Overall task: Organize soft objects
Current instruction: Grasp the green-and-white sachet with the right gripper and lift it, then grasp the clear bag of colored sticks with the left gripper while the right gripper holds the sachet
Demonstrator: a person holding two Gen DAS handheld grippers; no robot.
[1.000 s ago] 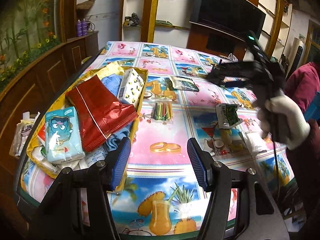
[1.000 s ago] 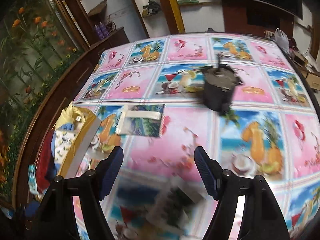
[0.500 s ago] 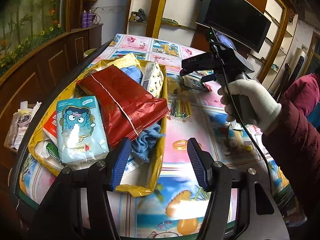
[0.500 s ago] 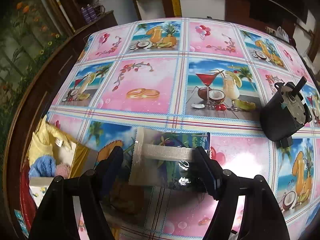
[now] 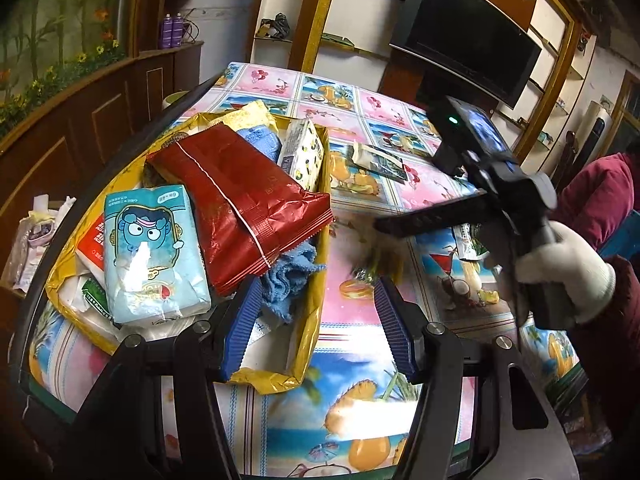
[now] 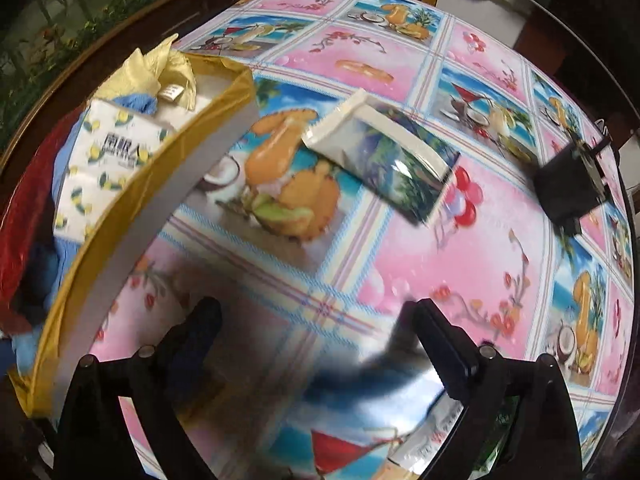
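Note:
A gold box (image 5: 320, 208) holds a red foil packet (image 5: 240, 204), a blue cartoon tissue pack (image 5: 152, 256), a blue cloth (image 5: 288, 280) and a lemon-print tissue pack (image 6: 108, 152). My left gripper (image 5: 316, 322) hangs open over the box's near right corner, its pads pressing nothing. A white-gloved hand (image 5: 560, 276) holds my right gripper (image 5: 400, 226) (image 6: 316, 320) tilted steeply down at the tablecloth beside the box. Its jaws are opening wide, and only a dark blur shows between them. A landscape-print wipes packet (image 6: 384, 160) lies ahead of it on the table.
A black boxy device (image 6: 572, 192) stands at the table's far right. Another packet (image 5: 468, 240) lies near the gloved hand, and a blurred colourful bundle (image 5: 372, 260) sits under the right gripper. Loose wrappers (image 5: 36, 232) lie off the table's left edge.
The right gripper has swung down and in toward the box, rolled, and its jaws have spread wider. The wipes packet now lies ahead of its fingers. The left gripper first closed in on the box, then held still.

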